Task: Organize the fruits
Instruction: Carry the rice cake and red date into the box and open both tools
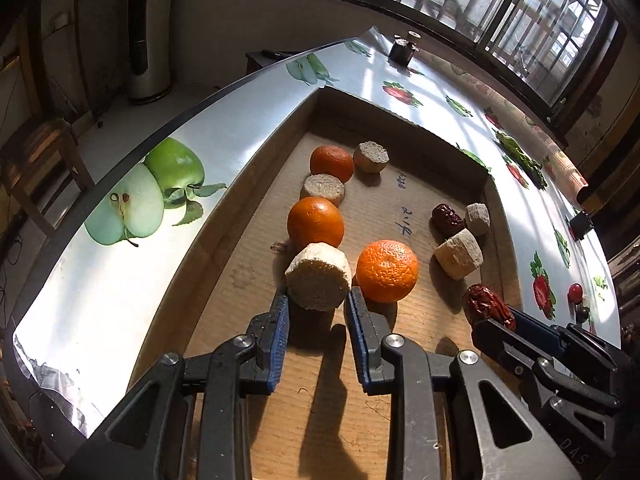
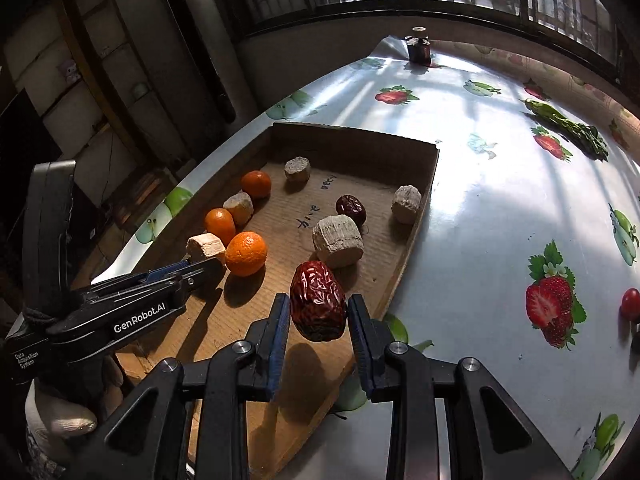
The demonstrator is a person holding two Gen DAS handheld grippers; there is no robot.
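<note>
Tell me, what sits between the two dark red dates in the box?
A pale round chunk sits between the held date and the far date in the box. The right wrist view shows it best.

3 oranges [image 1: 387, 271], 5 pale cut chunks [image 1: 319, 277], 2 red dates [image 2: 318, 301], 1 cardboard tray [image 2: 416, 236], 1 cherry tomato [image 2: 631, 303].

Cardboard tray [image 2: 416, 216] on counter [image 2: 480, 208]. Left gripper [image 1: 318, 304] at cut chunk [image 1: 318, 282], orange [image 1: 387, 271] just right. Right gripper [image 2: 318, 312] around date [image 2: 318, 300]; another chunk [image 2: 338, 240] beyond.
</note>
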